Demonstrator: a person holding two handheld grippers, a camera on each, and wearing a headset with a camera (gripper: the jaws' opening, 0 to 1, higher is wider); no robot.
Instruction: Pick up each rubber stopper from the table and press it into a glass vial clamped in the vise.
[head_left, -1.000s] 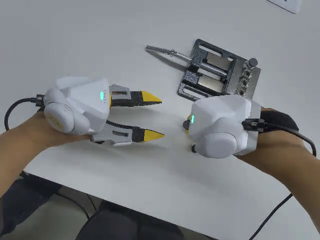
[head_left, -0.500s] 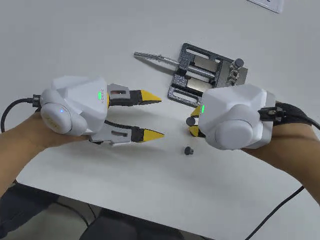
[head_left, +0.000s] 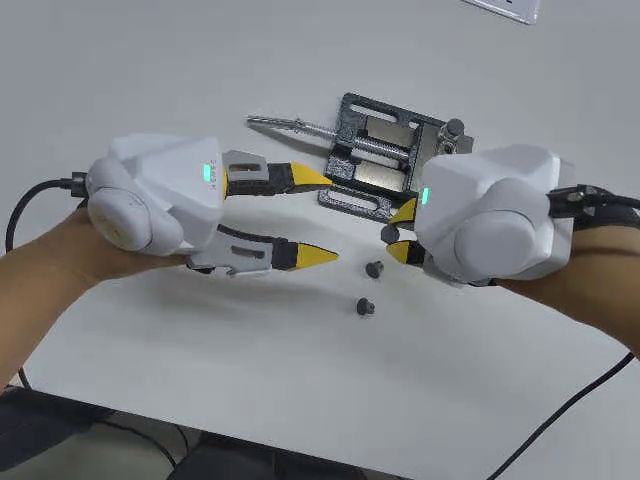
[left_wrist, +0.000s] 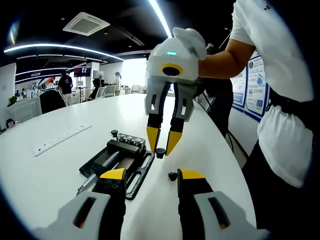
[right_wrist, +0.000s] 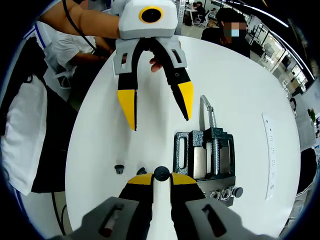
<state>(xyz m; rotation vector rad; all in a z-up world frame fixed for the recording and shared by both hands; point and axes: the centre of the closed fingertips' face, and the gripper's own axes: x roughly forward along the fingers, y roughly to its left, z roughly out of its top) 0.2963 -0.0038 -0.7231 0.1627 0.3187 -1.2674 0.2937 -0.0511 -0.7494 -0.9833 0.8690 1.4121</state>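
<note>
One rubber stopper (head_left: 389, 234) pinched between right gripper (right_wrist: 161, 179) jaws, left gripper (head_left: 330, 218) jaws apart and empty, two loose stoppers (head_left: 374, 269) on table (head_left: 150, 60), one vise (head_left: 385, 160), four vials (left_wrist: 129, 139), one capped.

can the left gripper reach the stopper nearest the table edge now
Probably yes: the left gripper is open, that stopper lies on bare table past its tips, and the right gripper, shut on a second stopper, stands aside.

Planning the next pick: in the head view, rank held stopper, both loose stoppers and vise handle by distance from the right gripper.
1. Held stopper, between right gripper's jaws.
2. Nearer loose stopper, beside jaws.
3. Farther loose stopper, lower on table.
4. Vise handle, far left.
</note>
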